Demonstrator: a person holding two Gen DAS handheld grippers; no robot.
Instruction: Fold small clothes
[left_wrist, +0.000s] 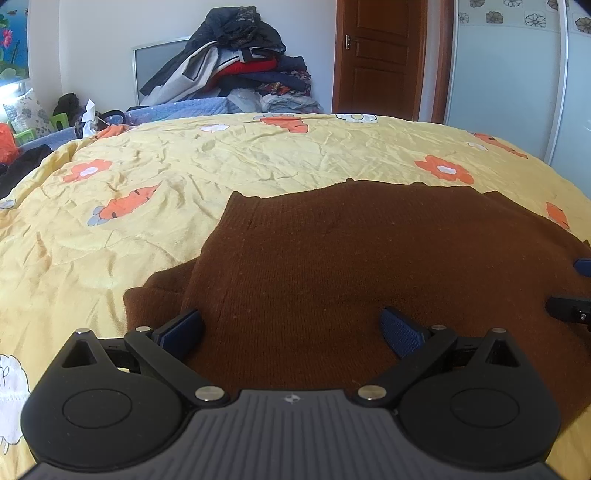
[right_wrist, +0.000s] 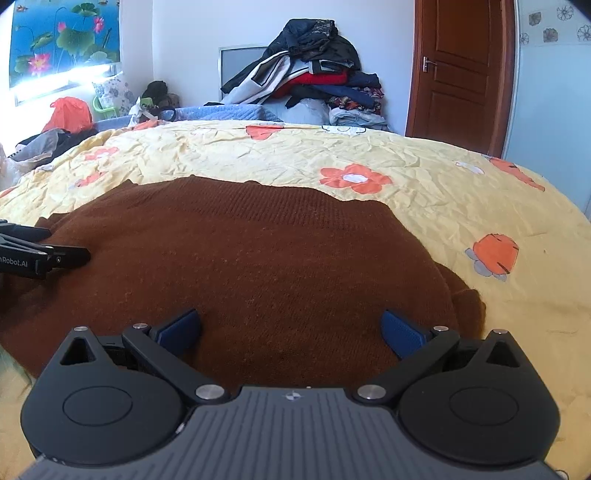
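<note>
A brown knitted garment (left_wrist: 351, 258) lies spread on a yellow flowered bedsheet (left_wrist: 147, 177); a fold of it sticks out at its near left corner. It also fills the middle of the right wrist view (right_wrist: 258, 258). My left gripper (left_wrist: 291, 332) is open, its blue pads wide apart just over the garment's near edge. My right gripper (right_wrist: 291, 330) is open in the same way over the garment's near right part. The right gripper's tip shows at the right edge of the left wrist view (left_wrist: 570, 308). The left gripper's side shows at the left edge of the right wrist view (right_wrist: 40, 254).
A tall pile of clothes (left_wrist: 236, 62) stands behind the bed against the wall, also in the right wrist view (right_wrist: 314, 70). A brown door (left_wrist: 380, 55) is at the back right. An orange bag (right_wrist: 68, 112) and clutter lie at the far left.
</note>
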